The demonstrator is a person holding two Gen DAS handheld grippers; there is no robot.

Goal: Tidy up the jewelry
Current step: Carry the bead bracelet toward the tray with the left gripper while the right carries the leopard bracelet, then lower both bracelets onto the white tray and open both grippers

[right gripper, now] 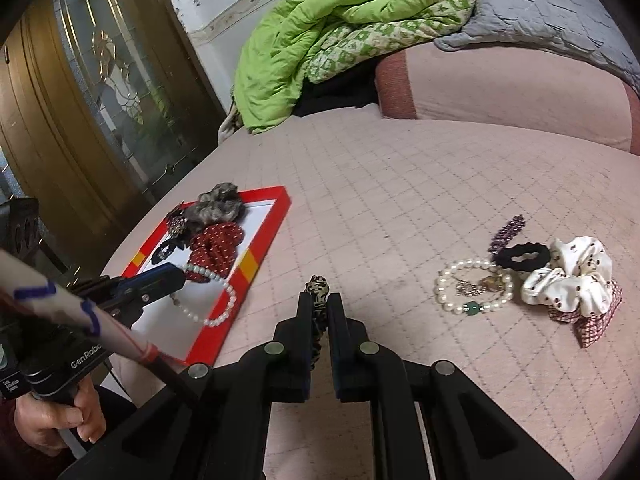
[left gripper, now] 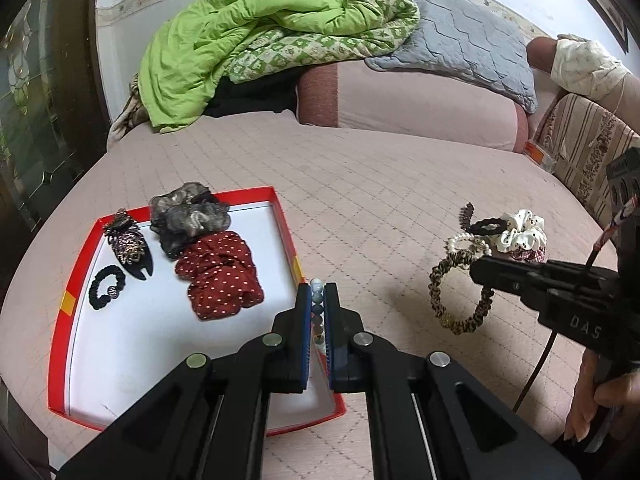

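Observation:
A red-rimmed white tray (left gripper: 276,208) lies on the bed at the left and holds a red dotted scrunchie (left gripper: 220,272), a grey scrunchie (left gripper: 188,220), a jewelled hair clip (left gripper: 128,244) and a black hair tie (left gripper: 106,286). My left gripper (left gripper: 317,304) is shut on a bead bracelet (left gripper: 316,300) at the tray's right rim; in the right wrist view the bracelet (right gripper: 218,308) hangs into the tray (right gripper: 248,268). My right gripper (right gripper: 318,300) is shut on a leopard-print scrunchie (right gripper: 318,292), which also shows in the left wrist view (left gripper: 452,308), lifted above the bed.
On the bed at the right lie a pearl bracelet (right gripper: 472,286), a black hair tie (right gripper: 520,258), a white scrunchie (right gripper: 572,280), a checked scrunchie (right gripper: 592,324) and a purple comb clip (right gripper: 506,232). A green quilt (left gripper: 248,40) and pillows lie at the back. A wooden door (right gripper: 100,92) stands at the left.

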